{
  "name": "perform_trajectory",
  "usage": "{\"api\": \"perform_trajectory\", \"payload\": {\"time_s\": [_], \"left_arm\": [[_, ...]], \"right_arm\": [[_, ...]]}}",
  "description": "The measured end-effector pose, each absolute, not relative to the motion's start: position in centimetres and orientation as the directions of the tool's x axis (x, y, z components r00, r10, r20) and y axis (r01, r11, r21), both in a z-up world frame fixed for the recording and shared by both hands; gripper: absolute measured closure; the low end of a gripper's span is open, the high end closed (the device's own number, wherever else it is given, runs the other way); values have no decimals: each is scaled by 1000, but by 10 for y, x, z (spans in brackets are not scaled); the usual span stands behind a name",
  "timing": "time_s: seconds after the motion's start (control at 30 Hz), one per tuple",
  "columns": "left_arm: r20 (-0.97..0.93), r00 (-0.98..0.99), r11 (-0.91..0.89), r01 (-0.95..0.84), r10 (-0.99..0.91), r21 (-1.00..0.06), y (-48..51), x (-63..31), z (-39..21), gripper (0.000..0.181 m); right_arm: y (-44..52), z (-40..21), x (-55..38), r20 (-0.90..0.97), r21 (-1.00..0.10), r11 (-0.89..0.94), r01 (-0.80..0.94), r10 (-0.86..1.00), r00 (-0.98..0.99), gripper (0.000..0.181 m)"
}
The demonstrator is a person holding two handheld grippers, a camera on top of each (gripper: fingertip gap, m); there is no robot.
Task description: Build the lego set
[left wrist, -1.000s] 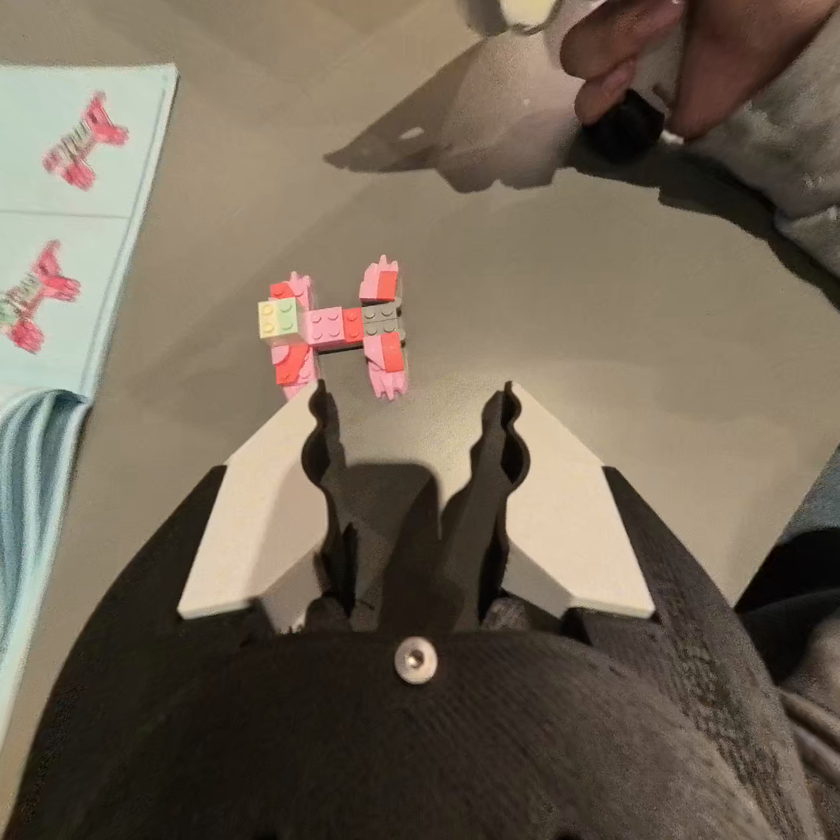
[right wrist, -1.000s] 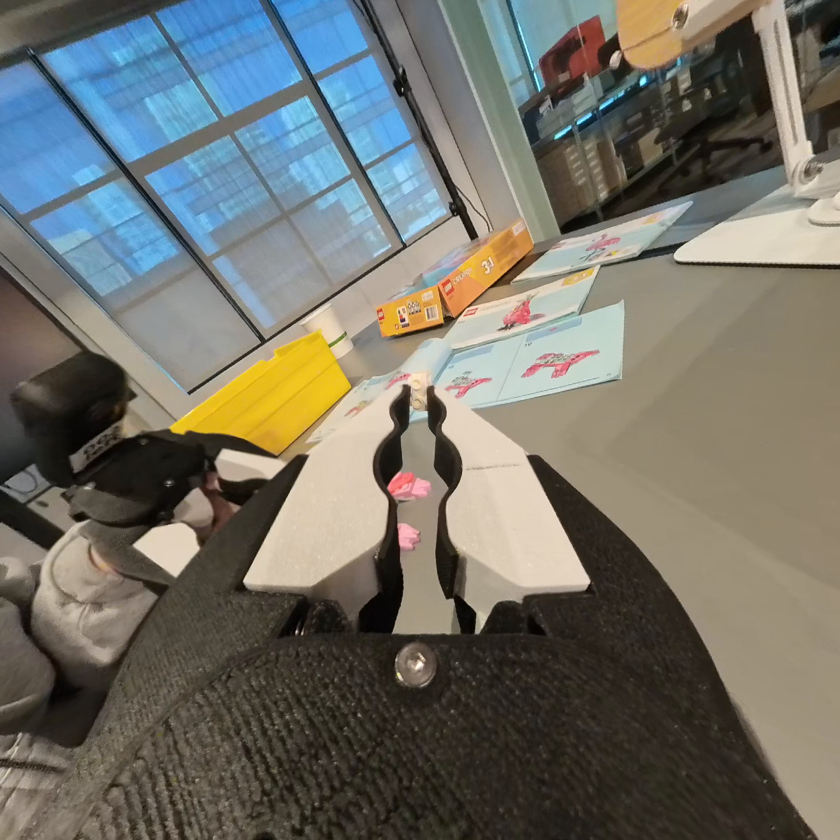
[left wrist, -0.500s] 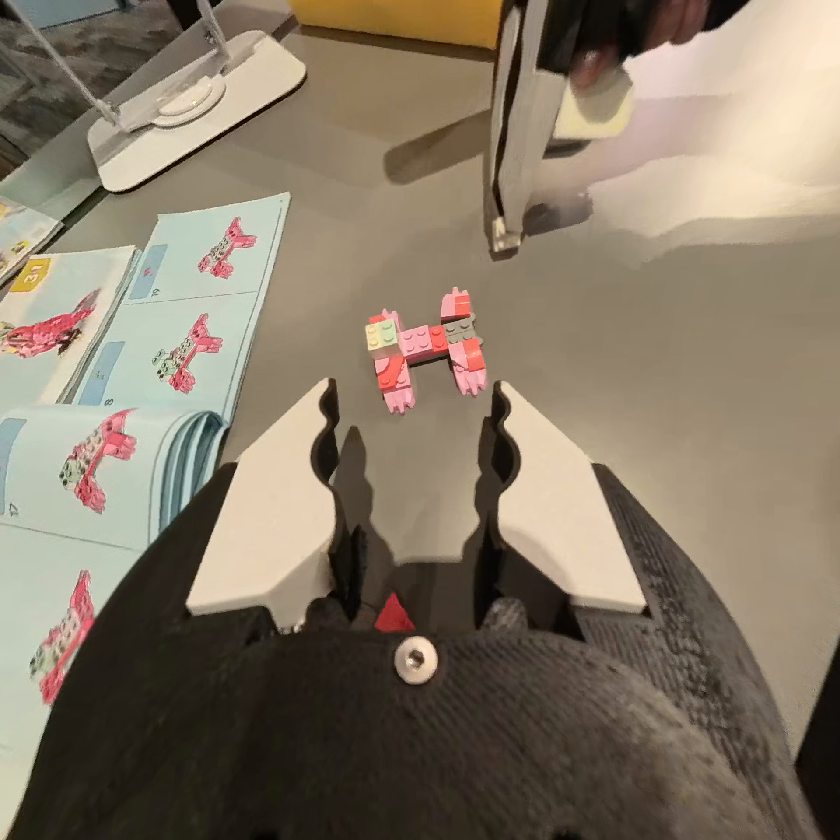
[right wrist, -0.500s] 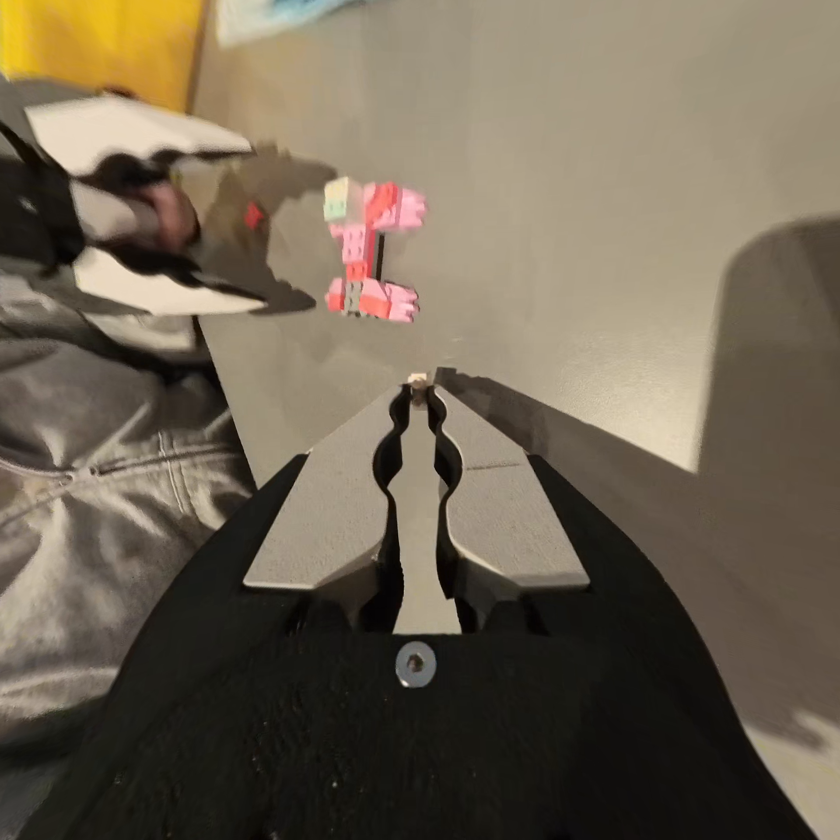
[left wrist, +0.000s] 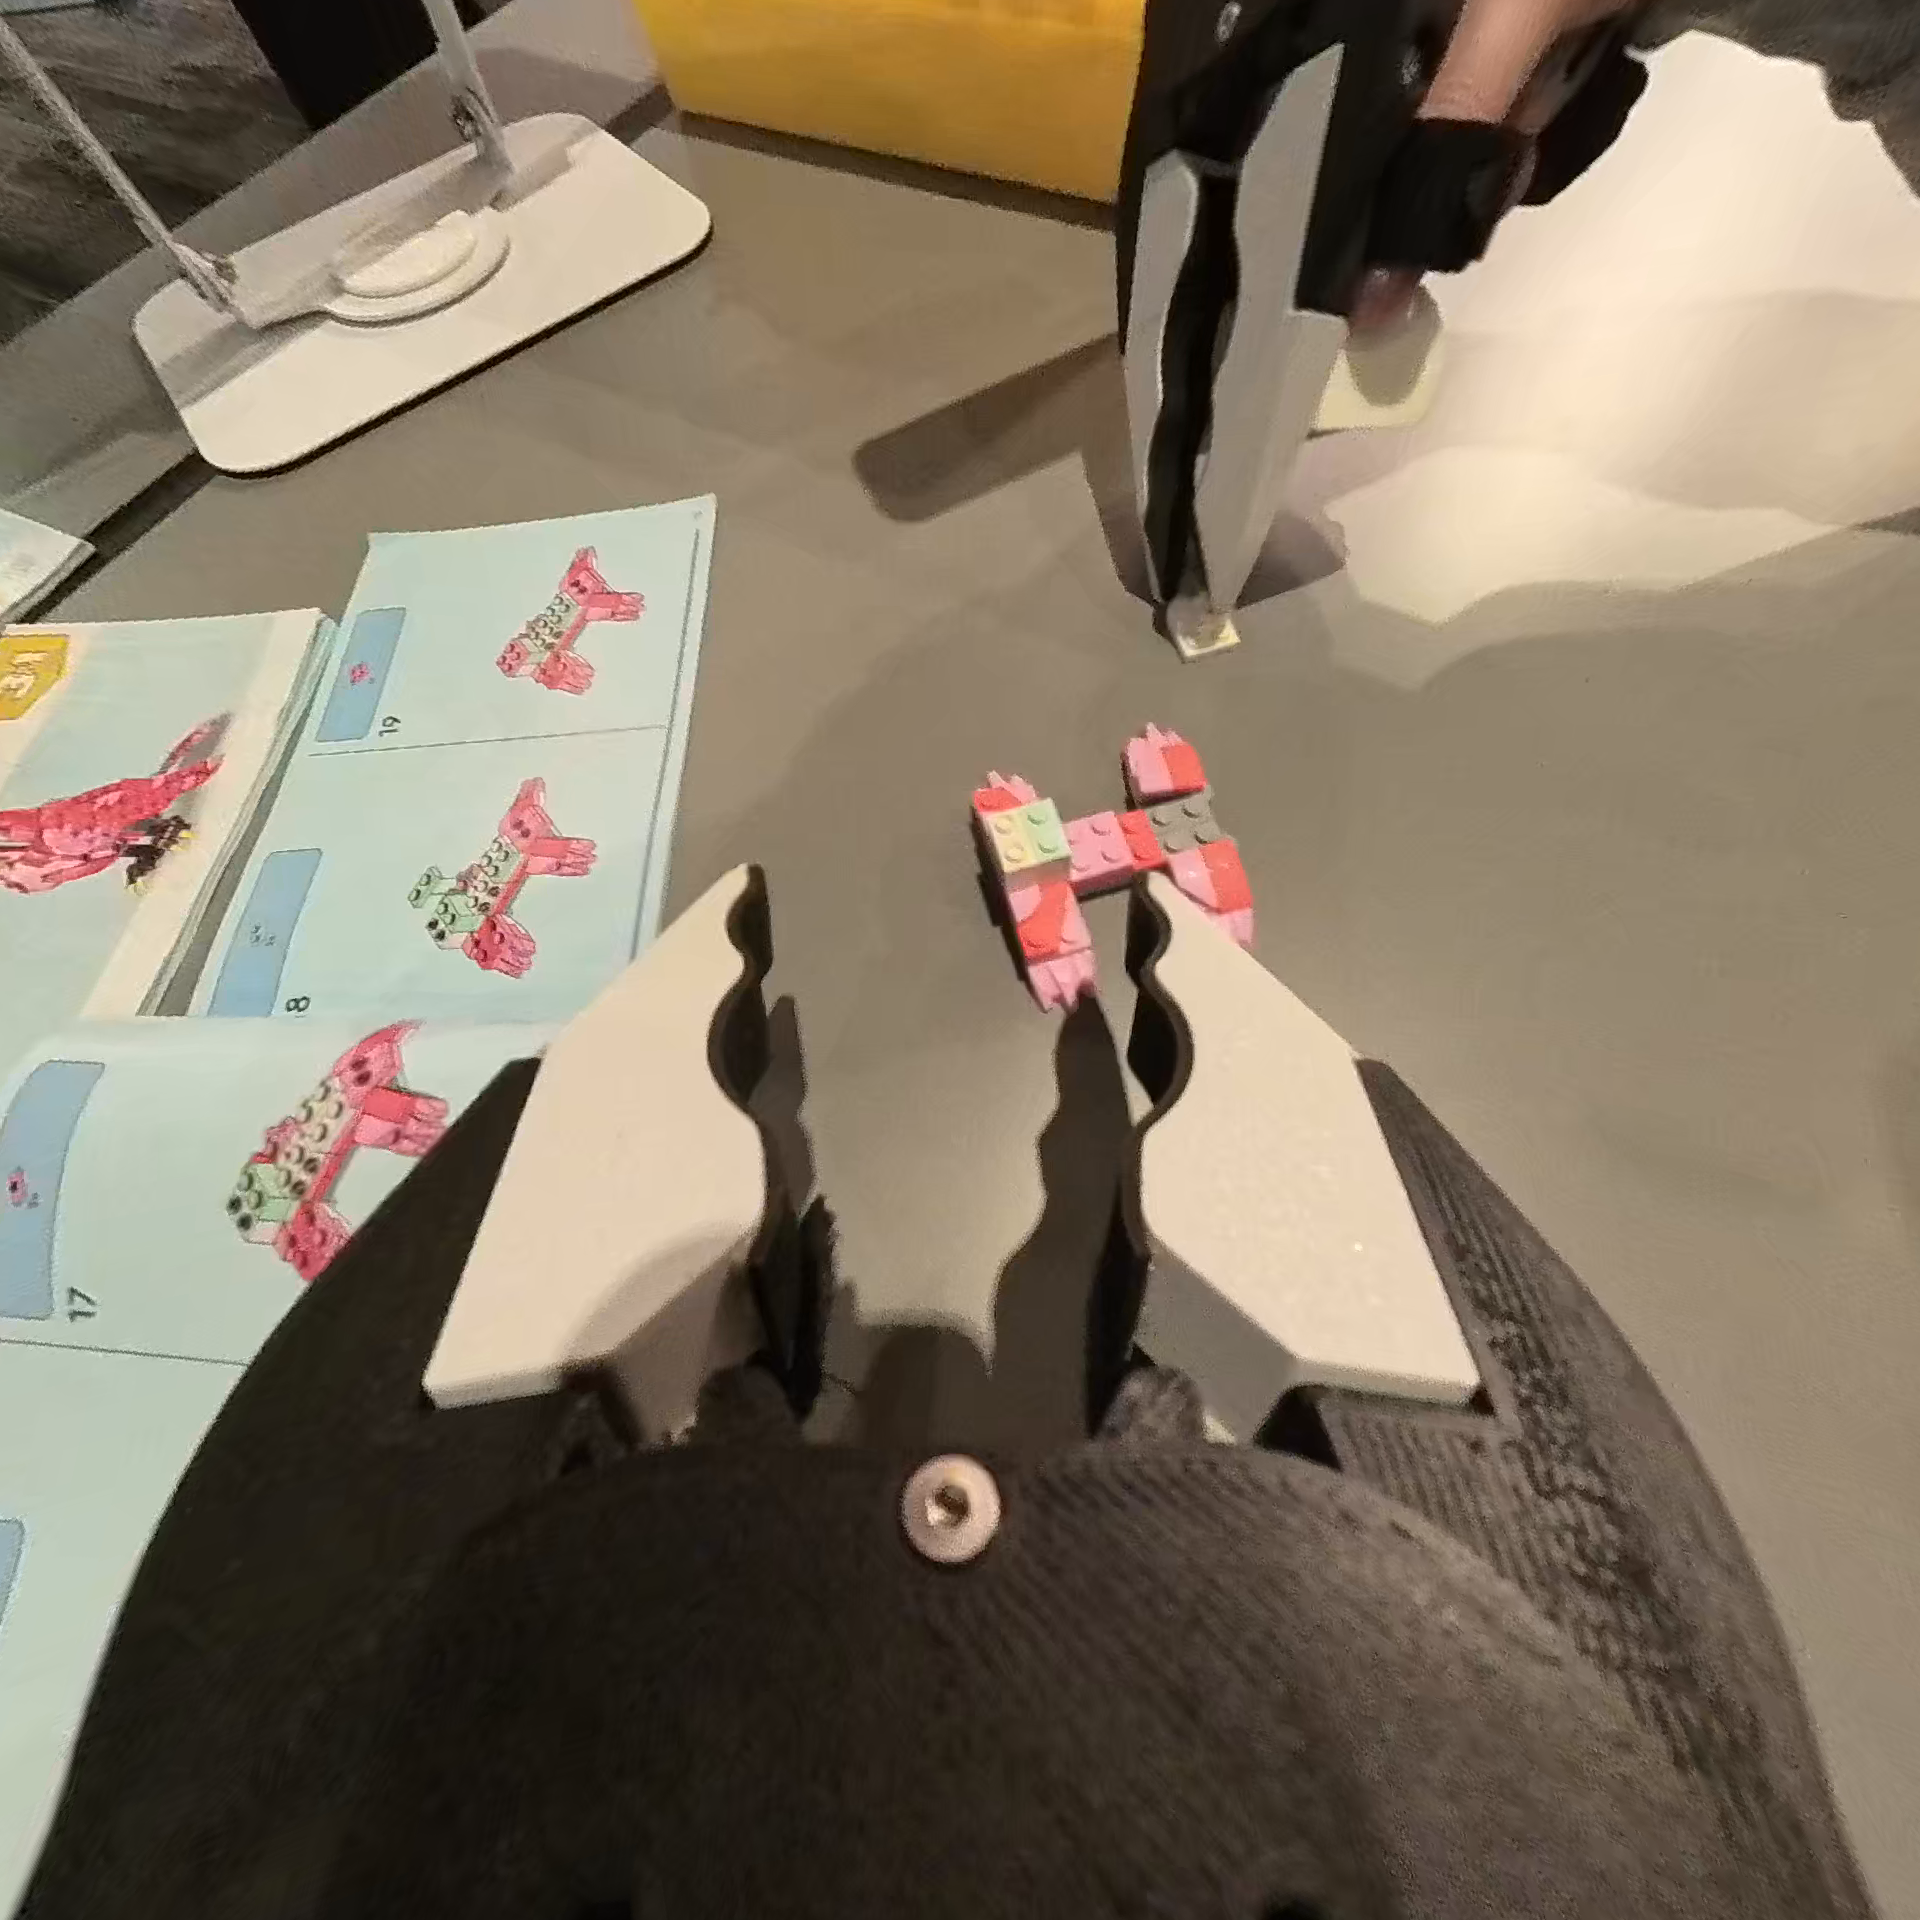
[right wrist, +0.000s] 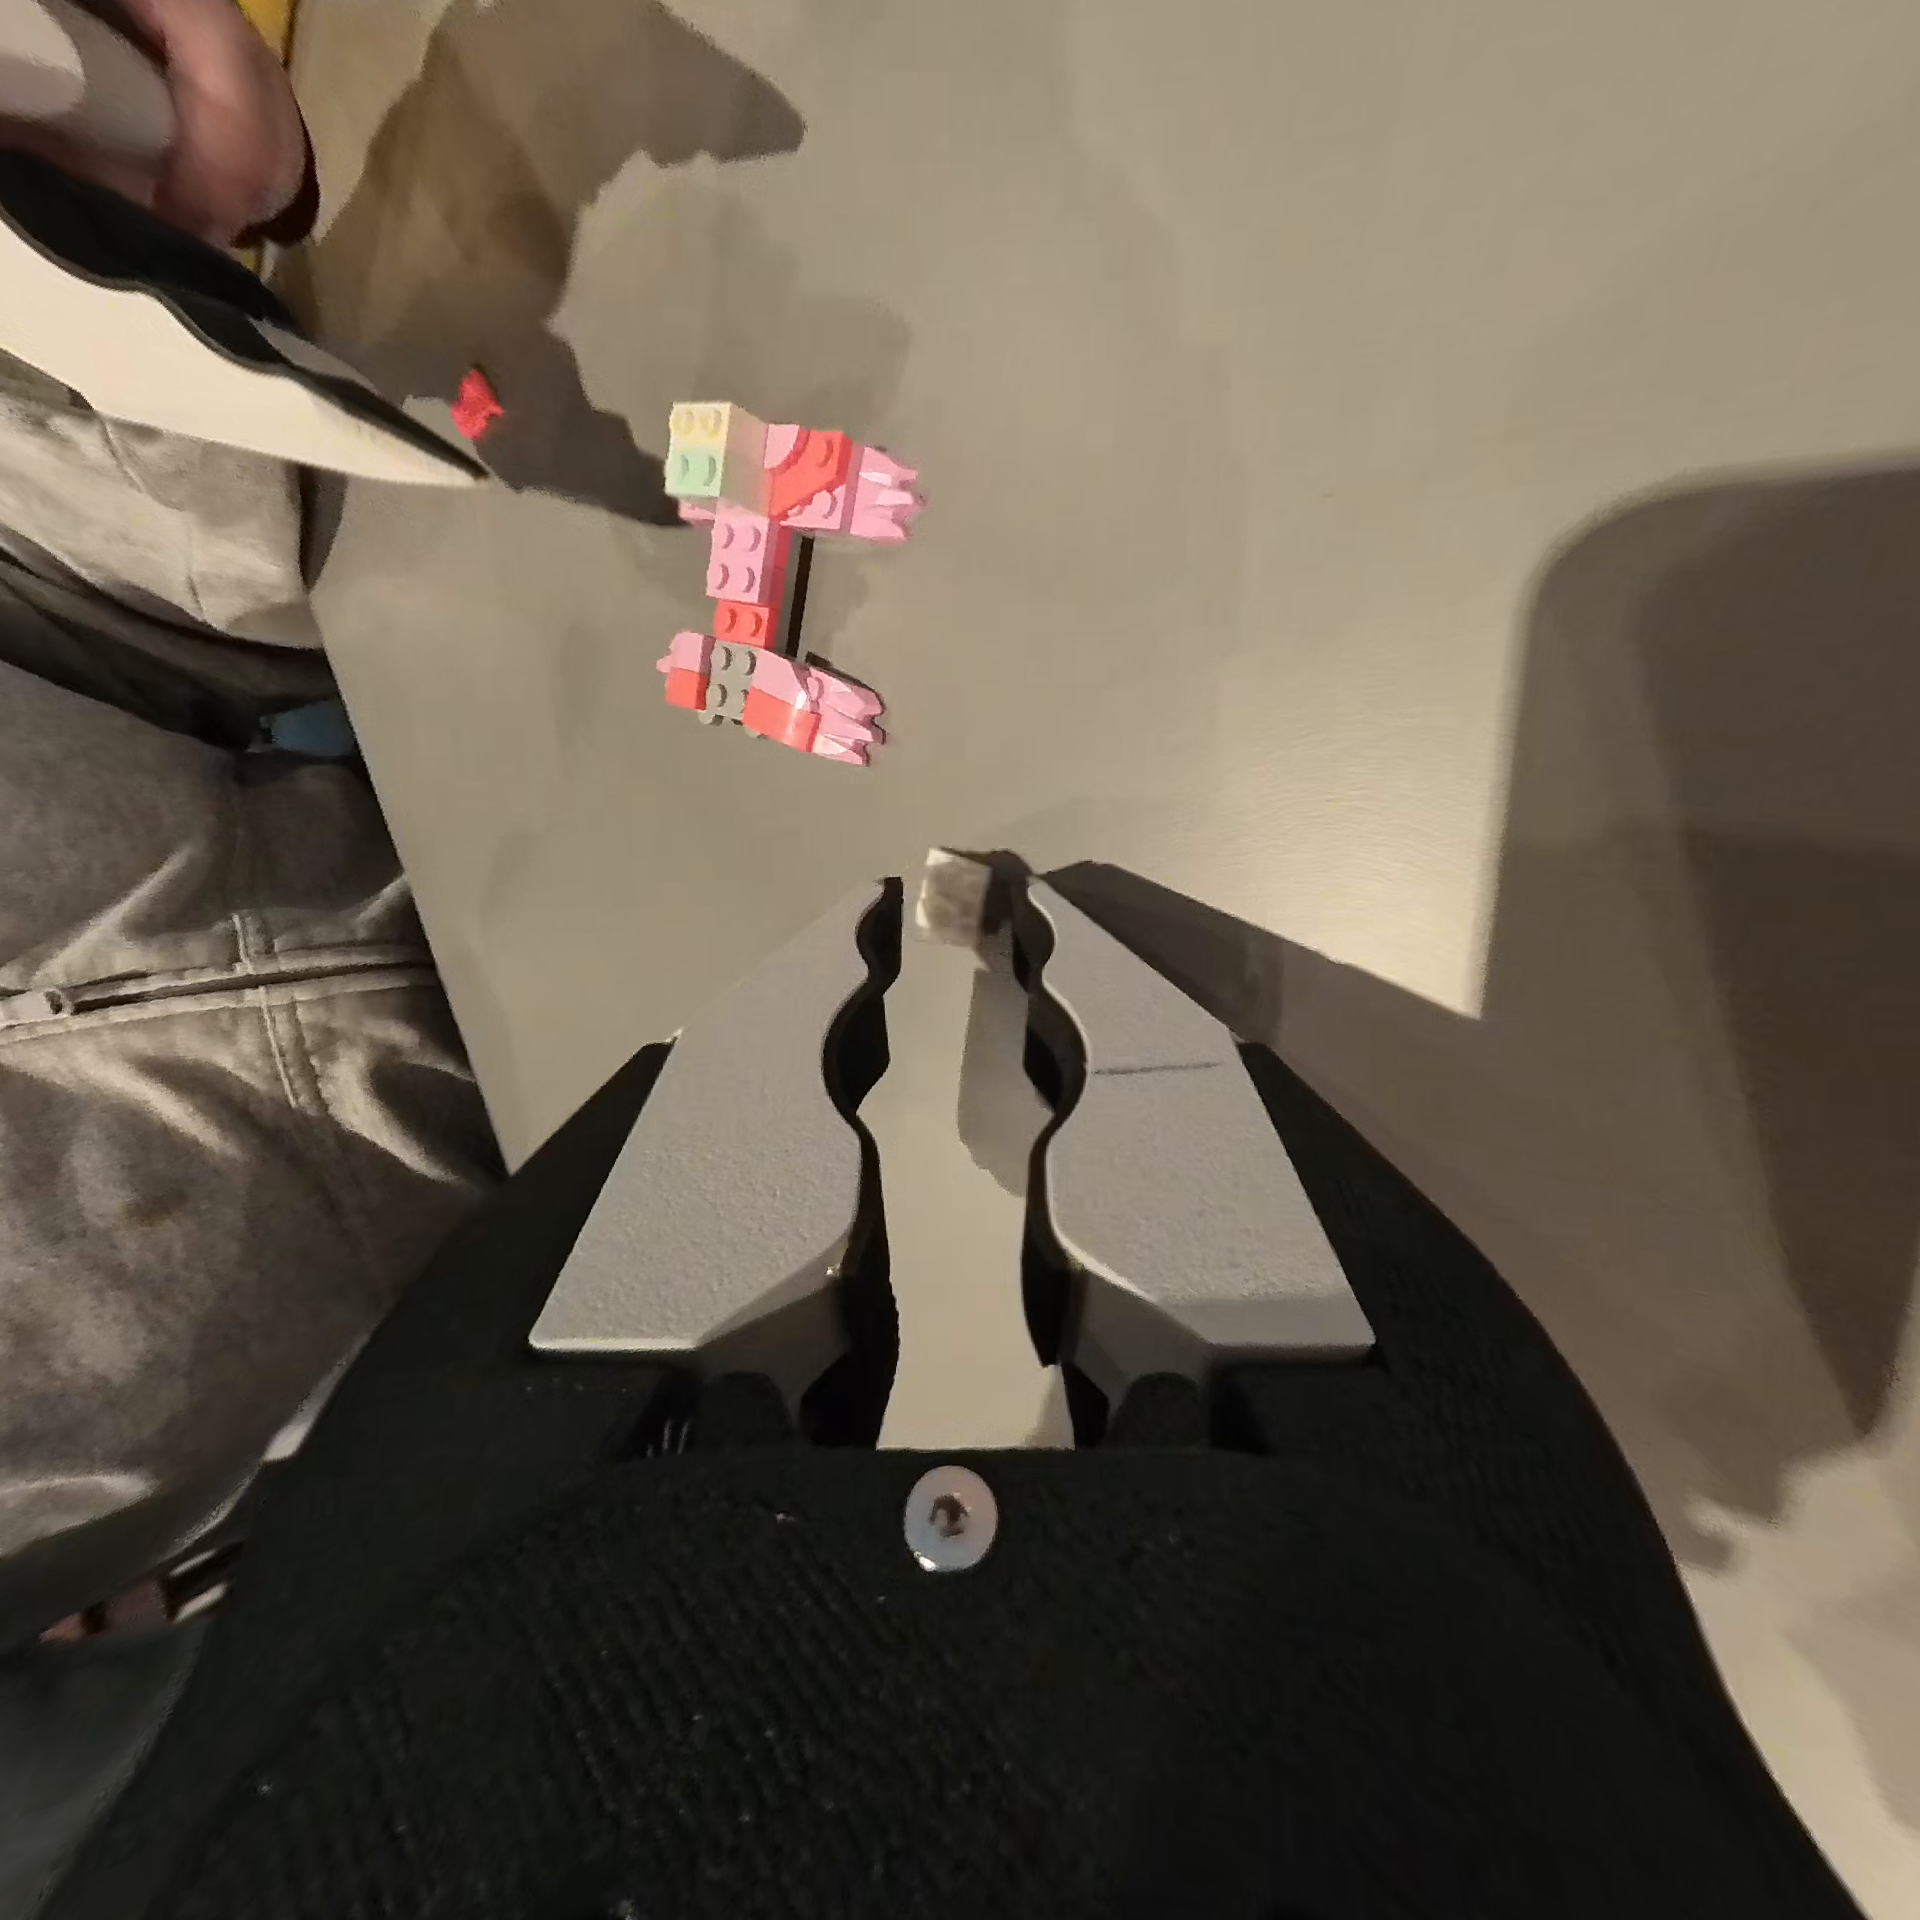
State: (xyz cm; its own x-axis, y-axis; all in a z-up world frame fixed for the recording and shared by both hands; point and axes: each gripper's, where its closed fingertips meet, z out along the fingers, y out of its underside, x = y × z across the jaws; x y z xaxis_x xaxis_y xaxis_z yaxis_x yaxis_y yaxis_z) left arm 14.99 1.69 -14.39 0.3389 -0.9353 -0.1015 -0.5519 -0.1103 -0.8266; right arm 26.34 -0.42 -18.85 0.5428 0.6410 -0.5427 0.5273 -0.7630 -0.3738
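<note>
A pink, red and grey lego model (left wrist: pixel 1112 852) with a pale green and yellow block on one end lies flat on the grey table (left wrist: pixel 1558 1039). My left gripper (left wrist: pixel 951 899) is open and empty just in front of it, the right fingertip (left wrist: pixel 1164 935) by its near legs. My right gripper (right wrist: pixel 956 888) points down at the table beyond the model (right wrist: pixel 774 582). Its jaws stand a little apart around a small white brick (right wrist: pixel 951 894), with narrow gaps on both sides. The brick (left wrist: pixel 1205 634) rests on the table at the tips of that gripper (left wrist: pixel 1195 608).
Open instruction booklets (left wrist: pixel 499 779) lie left of the model. A white stand base (left wrist: pixel 416 270) and a yellow bin (left wrist: pixel 904 73) are at the back. A loose red piece (right wrist: pixel 478 405) lies near the left gripper's finger (right wrist: pixel 260 384). A person's grey sleeve (right wrist: pixel 156 1039) is at the table edge.
My right gripper swung down to the table beyond the model and its jaws have parted slightly around the white brick. My left gripper drew back and shifted left, staying open.
</note>
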Motion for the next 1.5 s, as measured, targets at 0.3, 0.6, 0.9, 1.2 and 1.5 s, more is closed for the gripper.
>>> {"api": "perform_trajectory", "payload": {"time_s": [0.3,0.6,0.9,1.2,1.5], "left_arm": [[-144,505,-25,-314,-851,-949,39,147,-117,114],[-376,454,191,-402,-808,-896,22,147,-114,128],[-455,375,267,-454,-808,-850,5,161,-122,132],[-421,422,231,-431,-803,-873,13,155,-117,135],[-403,389,226,-426,-828,-876,7,160,-122,137]], "right_arm": [[47,-163,277,-120,-734,-463,497,809,576,144],[77,-85,308,392,-916,233,327,338,856,172],[72,-89,302,491,-867,263,424,302,817,179],[71,-92,301,496,-865,246,437,295,817,179],[73,-93,305,460,-885,226,406,305,834,181]]}}
